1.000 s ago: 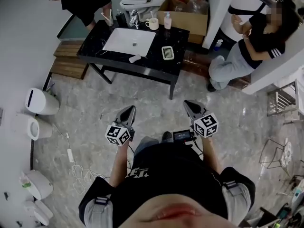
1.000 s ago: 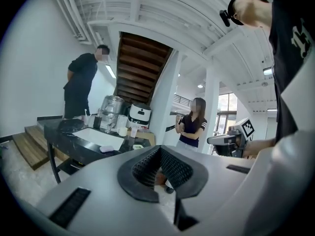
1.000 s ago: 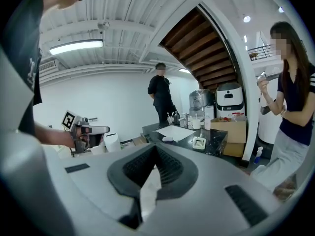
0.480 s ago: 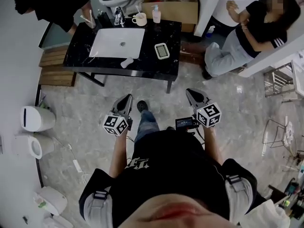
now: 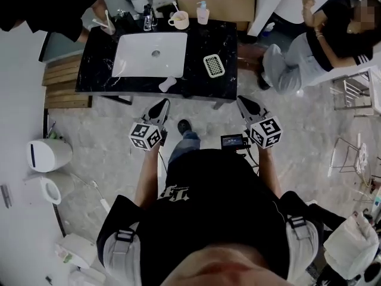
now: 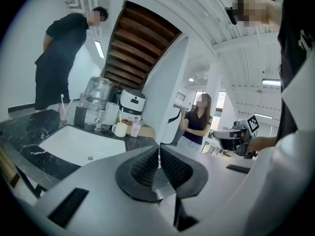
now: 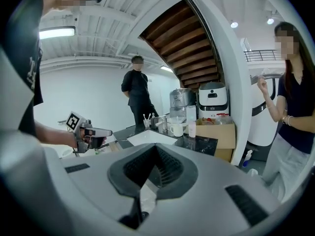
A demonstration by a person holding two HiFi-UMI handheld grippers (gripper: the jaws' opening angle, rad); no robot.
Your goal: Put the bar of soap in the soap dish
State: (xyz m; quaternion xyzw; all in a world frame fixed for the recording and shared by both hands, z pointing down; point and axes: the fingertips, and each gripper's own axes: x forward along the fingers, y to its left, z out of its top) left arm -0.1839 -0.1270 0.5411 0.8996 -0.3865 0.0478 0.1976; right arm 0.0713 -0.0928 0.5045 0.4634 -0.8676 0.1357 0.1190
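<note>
In the head view a white bar of soap (image 5: 167, 84) lies on the black counter (image 5: 95, 79), just in front of the white sink (image 5: 151, 54). The white slotted soap dish (image 5: 214, 65) stands to the right of the sink. My left gripper (image 5: 162, 107) is shut and empty, a short way short of the counter's front edge, below the soap. My right gripper (image 5: 244, 103), also shut and empty, hovers off the counter's right front corner. The left gripper view shows the left gripper (image 6: 158, 154) pointing over the sink (image 6: 78, 149). Neither gripper view shows the soap or the dish.
A mug (image 5: 178, 20), a pump bottle (image 5: 203, 12) and a faucet (image 5: 147, 19) line the counter's back, with a cardboard box (image 5: 221, 5) behind. One person stands at the far left (image 5: 41, 8), another at the right (image 5: 321, 46). White bins (image 5: 49, 155) sit on the floor at left.
The counter has come much closer in the head view. Both grippers, still shut, have advanced from mid-floor to just short of its front edge.
</note>
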